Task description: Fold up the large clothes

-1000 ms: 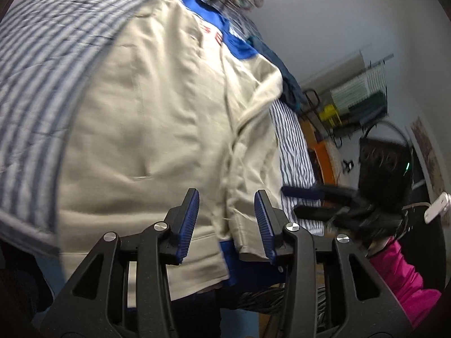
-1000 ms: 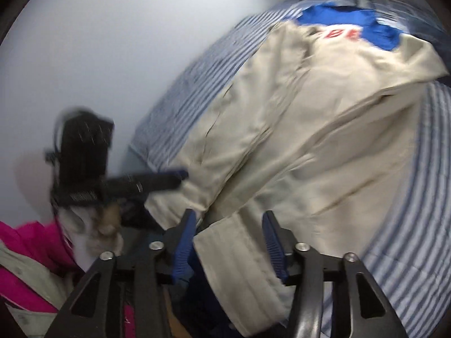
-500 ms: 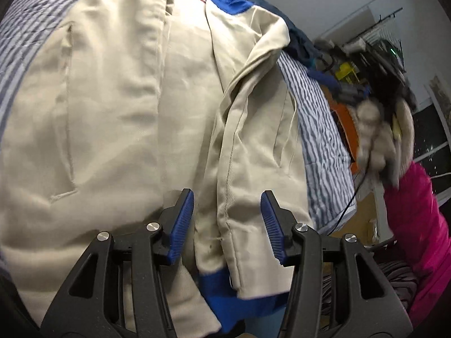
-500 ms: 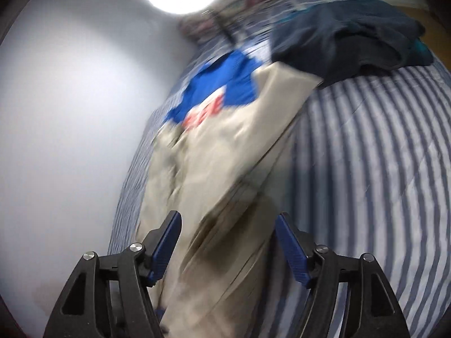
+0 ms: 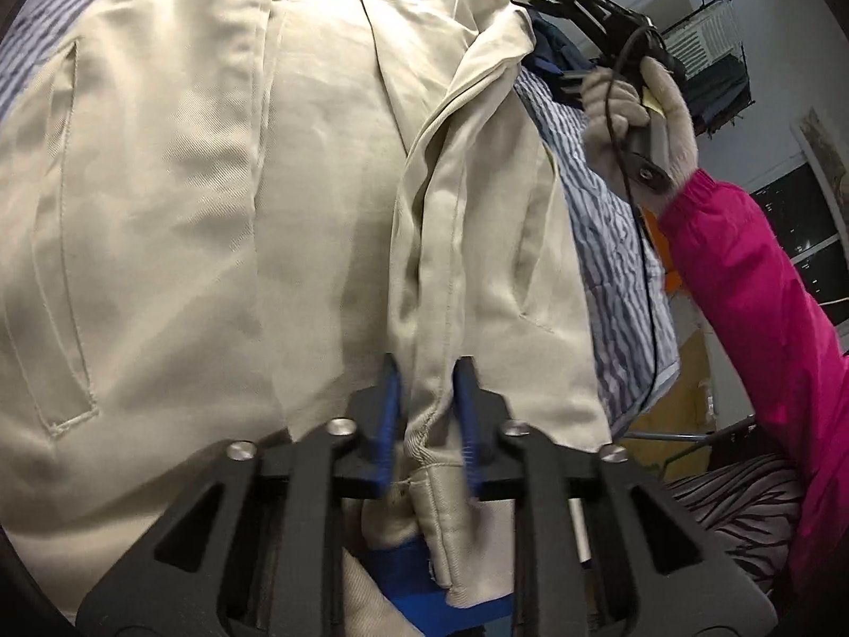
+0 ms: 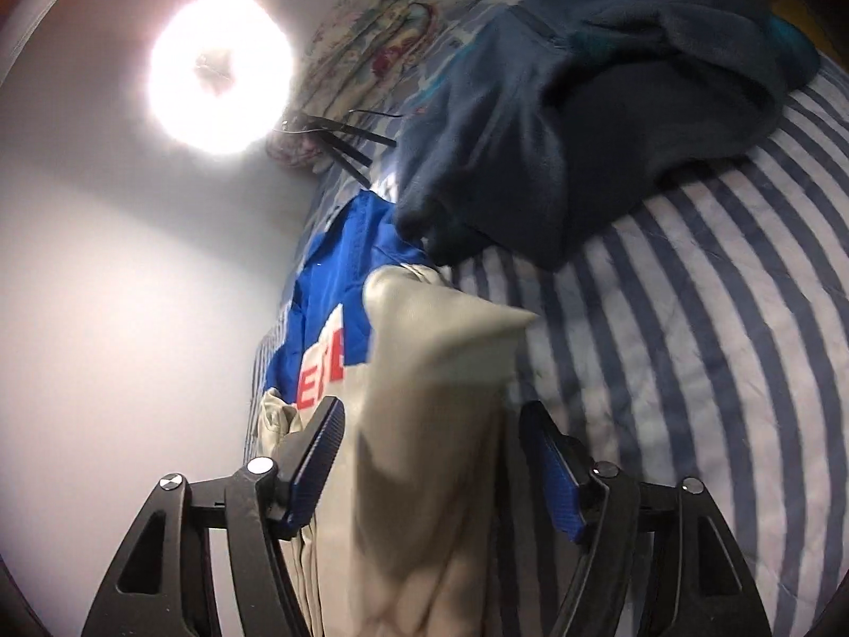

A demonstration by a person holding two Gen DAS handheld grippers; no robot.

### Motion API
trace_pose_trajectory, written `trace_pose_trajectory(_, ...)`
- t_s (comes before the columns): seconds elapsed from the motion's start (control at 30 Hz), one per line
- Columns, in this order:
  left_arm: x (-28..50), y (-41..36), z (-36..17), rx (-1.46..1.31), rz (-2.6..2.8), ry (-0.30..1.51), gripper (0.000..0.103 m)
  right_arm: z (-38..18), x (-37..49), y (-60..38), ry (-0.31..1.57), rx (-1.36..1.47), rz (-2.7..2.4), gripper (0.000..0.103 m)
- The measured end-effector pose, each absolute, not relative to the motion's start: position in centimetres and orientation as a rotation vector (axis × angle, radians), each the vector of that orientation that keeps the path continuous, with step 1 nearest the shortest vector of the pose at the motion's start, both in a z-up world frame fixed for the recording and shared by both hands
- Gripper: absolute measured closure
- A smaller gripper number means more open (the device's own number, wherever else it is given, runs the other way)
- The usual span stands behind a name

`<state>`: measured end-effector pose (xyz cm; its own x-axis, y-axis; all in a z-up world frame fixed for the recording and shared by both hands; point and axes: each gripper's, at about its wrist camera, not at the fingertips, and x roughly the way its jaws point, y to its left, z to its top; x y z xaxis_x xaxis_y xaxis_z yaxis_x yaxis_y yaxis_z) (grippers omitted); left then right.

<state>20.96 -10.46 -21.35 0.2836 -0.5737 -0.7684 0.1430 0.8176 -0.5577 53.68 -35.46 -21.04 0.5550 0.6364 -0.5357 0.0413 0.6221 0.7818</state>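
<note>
A beige jacket (image 5: 185,186) with a blue yoke and red letters lies spread on a striped bedspread (image 5: 610,244). My left gripper (image 5: 429,403) is at the jacket's hem. Its jaws are closing, and the blue pads pinch the folded front edge (image 5: 432,371) that stands up between them. In the right wrist view, my right gripper (image 6: 431,409) hovers at the shoulder end. Its jaws are closing, and a raised beige peak of the jacket (image 6: 435,350) sits between them with gaps on both sides. A gloved hand (image 5: 610,101) with a pink sleeve (image 5: 753,292) holds that gripper.
A dark blue fleece garment (image 6: 610,106) lies heaped on the bedspread (image 6: 690,345) beyond the jacket's shoulder. A floral pillow (image 6: 366,48) sits by the white wall, beside a bright ring light (image 6: 223,74). A drying rack (image 5: 711,48) stands off the bed's right side.
My left jaws have narrowed from wide apart onto the jacket's front edge at the hem. My right gripper has swung from the hem up along the bed to the jacket's shoulder.
</note>
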Motion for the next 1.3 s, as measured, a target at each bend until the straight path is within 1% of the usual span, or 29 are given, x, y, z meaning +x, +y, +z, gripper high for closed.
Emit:
trace_pose_trajectory(0.03,21.1,-10.5,-21.4,-0.428,-0.501,1.194,0.092,-20.9,54.0,-35.2,0.935,0.828,0.404,0.062)
trace_pose_trajectory(0.07,21.0,-10.6,-21.2,-0.427,-0.502,1.188,0.093,-20.3,54.3,-34.6,0.934,0.801,0.404,0.070)
trace_pose_trajectory(0.1,21.0,-10.7,-21.1,-0.425,-0.505,1.183,0.094,-19.8,54.5,-34.0,0.929,0.774,0.403,0.075)
trace_pose_trajectory(0.13,20.9,-10.7,-20.9,-0.425,-0.510,1.175,0.095,-19.0,54.7,-33.4,0.925,0.717,0.395,0.084)
trace_pose_trajectory(0.23,20.5,-10.8,-20.2,-0.439,-0.525,1.153,0.096,-16.9,54.7,-31.7,0.927,0.581,0.358,0.094)
trace_pose_trajectory(0.43,19.7,-10.3,-19.4,-0.477,-0.553,1.128,0.097,-12.7,54.9,-26.9,0.923,0.355,0.311,0.097)
trace_pose_trajectory(0.6,19.0,-9.8,-19.1,-0.492,-0.579,1.123,0.097,-11.2,55.3,-20.8,0.932,0.158,0.325,0.098)
trace_pose_trajectory(0.77,18.6,-9.1,-19.3,-0.504,-0.565,1.133,0.098,-13.5,56.5,-14.0,0.985,0.019,0.361,0.098)
trace_pose_trajectory(0.9,18.6,-8.6,-20.7,-0.526,-0.531,1.170,0.098,-17.8,57.3,-9.4,1.057,-0.054,0.394,0.097)
trace_pose_trajectory(0.97,18.7,-8.9,-21.2,-0.543,-0.522,1.187,0.098,-19.2,57.5,-9.0,1.096,-0.058,0.412,0.093)
trace_pose_trajectory(1.0,18.7,-8.9,-21.2,-0.547,-0.521,1.187,0.098,-19.2,57.6,-9.3,1.094,-0.030,0.434,0.086)
trace_pose_trajectory(1.03,18.7,-9.1,-21.2,-0.538,-0.522,1.186,0.098,-18.9,57.5,-9.7,1.090,-0.003,0.451,0.082)
trace_pose_trajectory(1.1,18.6,-9.4,-21.1,-0.521,-0.521,1.183,0.098,-17.4,57.3,-11.9,1.062,0.098,0.490,0.077)
trace_pose_trajectory(1.2,18.6,-9.7,-21.3,-0.523,-0.526,1.187,0.098,-14.6,56.1,-15.7,0.993,0.187,0.495,0.076)
trace_pose_trajectory(1.3,18.6,-9.8,-21.0,-0.521,-0.523,1.185,0.098,-13.2,54.0,-18.6,0.992,0.192,0.471,0.076)
